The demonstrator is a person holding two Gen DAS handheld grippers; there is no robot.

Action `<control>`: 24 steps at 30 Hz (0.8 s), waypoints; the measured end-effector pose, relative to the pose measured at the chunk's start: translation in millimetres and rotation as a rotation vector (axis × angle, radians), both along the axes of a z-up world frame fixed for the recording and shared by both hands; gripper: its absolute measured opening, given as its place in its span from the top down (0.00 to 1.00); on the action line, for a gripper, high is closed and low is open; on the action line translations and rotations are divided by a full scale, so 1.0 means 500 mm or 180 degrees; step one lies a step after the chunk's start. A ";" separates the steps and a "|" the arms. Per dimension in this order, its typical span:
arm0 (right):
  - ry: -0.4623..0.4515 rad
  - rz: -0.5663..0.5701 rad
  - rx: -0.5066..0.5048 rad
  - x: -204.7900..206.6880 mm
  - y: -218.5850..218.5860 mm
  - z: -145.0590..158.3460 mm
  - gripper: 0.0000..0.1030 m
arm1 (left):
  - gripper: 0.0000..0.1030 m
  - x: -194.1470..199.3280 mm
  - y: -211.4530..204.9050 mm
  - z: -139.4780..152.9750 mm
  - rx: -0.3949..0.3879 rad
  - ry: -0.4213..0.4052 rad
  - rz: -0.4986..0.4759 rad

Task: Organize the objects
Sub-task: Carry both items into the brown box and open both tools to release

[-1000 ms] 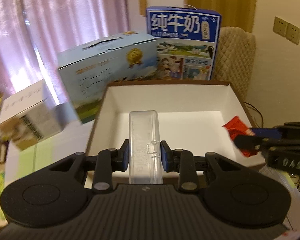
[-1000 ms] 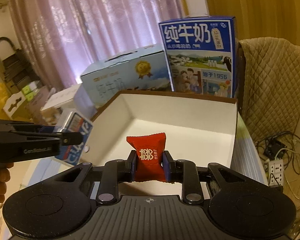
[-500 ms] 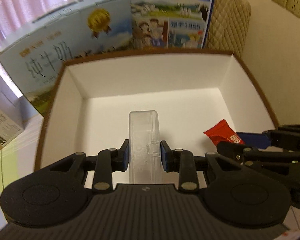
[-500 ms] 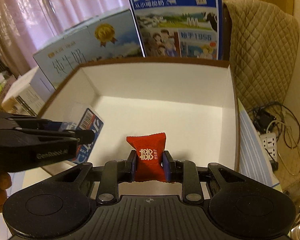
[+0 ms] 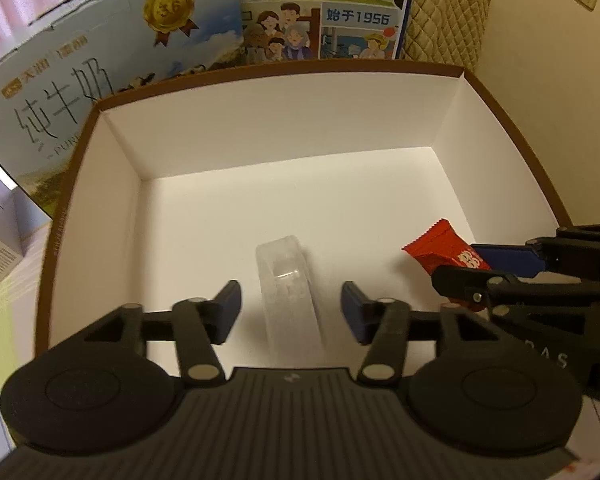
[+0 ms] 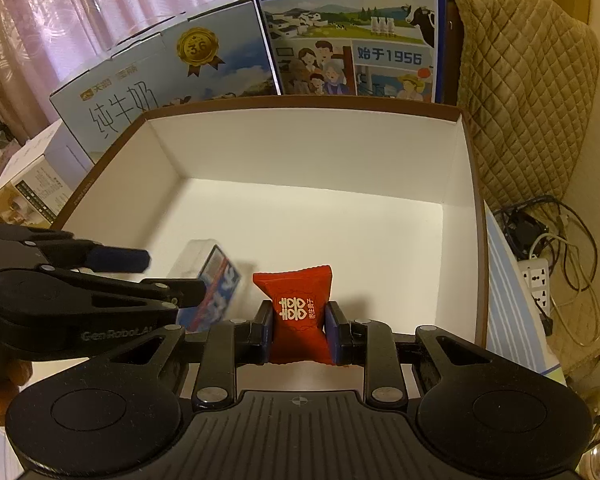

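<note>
**Q:** Status of left gripper (image 5: 291,312)?

**A:** Jaws spread wide, nothing between the pads in contact. The clear plastic case (image 5: 290,292) sits in the gap at lower centre of the left wrist view, apart from both blue pads (image 5: 229,312), inside the white box (image 5: 284,128). Whether it rests fully on the box floor cannot be told; its outline is blurred.

**Q:** Status of right gripper (image 6: 299,330)?

**A:** Jaws clenched on the red candy packet (image 6: 296,312), one pad against each side. The packet stands upright at lower centre of the right wrist view, over the near part of the box floor. In the left wrist view the same packet appears at centre right, just beside the clear case.

**Q:** Surroundings?

**A:** Two milk cartons stand behind the box's far wall: a pale blue one (image 6: 172,76) at upper left, a dark blue one (image 6: 352,36) at upper centre. A quilted chair (image 6: 524,92) occupies upper right; a power strip (image 6: 538,280) lies at right edge.
</note>
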State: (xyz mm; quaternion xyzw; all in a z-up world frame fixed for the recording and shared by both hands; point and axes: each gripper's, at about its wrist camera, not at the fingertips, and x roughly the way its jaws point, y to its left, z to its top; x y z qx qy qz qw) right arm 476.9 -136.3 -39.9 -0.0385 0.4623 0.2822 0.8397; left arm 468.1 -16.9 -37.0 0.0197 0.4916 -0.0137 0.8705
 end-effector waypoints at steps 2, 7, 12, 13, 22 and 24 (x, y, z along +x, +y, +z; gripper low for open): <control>0.0005 0.0014 0.0009 -0.001 0.005 0.000 0.77 | 0.46 -0.005 0.010 0.007 0.0004 -0.0029 0.0038; 0.0022 0.0050 0.0032 -0.004 0.016 -0.005 0.77 | 0.40 -0.018 0.038 0.015 0.0034 -0.0034 0.0158; -0.0088 0.0093 0.0257 -0.013 0.017 0.000 0.77 | 0.31 -0.034 0.056 0.020 0.0068 -0.0031 0.0255; -0.0135 0.0087 0.0306 -0.015 0.016 0.003 0.75 | 0.29 -0.037 0.058 0.022 0.0071 -0.0034 0.0275; -0.0236 0.0006 0.0470 -0.040 -0.033 0.035 0.46 | 0.10 -0.093 0.074 0.054 0.0058 -0.0150 0.0454; -0.0250 -0.0004 0.0494 -0.049 -0.047 0.043 0.44 | 0.07 -0.109 0.072 0.064 0.0058 -0.0196 0.0485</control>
